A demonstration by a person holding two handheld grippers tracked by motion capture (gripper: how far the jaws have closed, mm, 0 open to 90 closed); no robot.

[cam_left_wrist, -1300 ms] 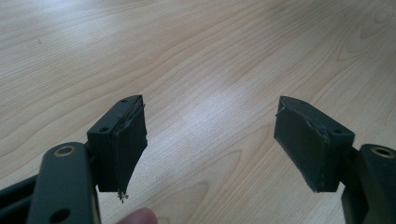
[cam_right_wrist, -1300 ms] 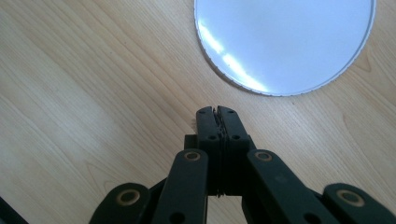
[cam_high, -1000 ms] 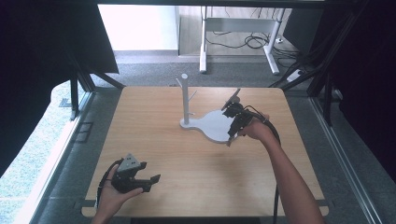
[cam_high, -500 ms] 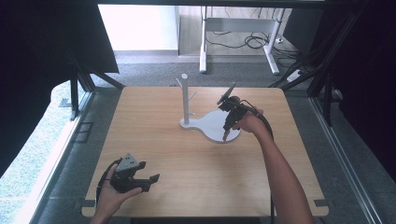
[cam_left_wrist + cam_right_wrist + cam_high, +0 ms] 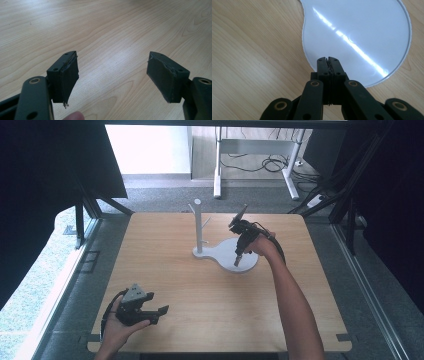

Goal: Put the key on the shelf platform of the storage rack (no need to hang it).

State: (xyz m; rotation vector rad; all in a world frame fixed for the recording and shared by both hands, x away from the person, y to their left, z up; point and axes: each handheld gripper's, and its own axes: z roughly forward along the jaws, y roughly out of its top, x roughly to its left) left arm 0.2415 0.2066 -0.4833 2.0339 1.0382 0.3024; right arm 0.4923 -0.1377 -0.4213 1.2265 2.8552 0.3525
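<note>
At lower left of the high view, my left gripper [image 5: 159, 311] has its jaws spread apart over the bare light wooden table [image 5: 165, 255]. At centre stands the white stand with a thin upright post [image 5: 198, 227]. My right gripper [image 5: 237, 261], jaws pressed together and empty, points down at its round flat base near the rim; contact I cannot tell.

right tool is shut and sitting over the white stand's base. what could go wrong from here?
1. The right tool points down with its jaws shut over the white base; pressing on that rim could tip the post or skid the stand.
2. Shut jaws cannot grip the thin base edge without opening.
3. The left tool lies open near the table's front edge, too far away to steady the stand.
</note>
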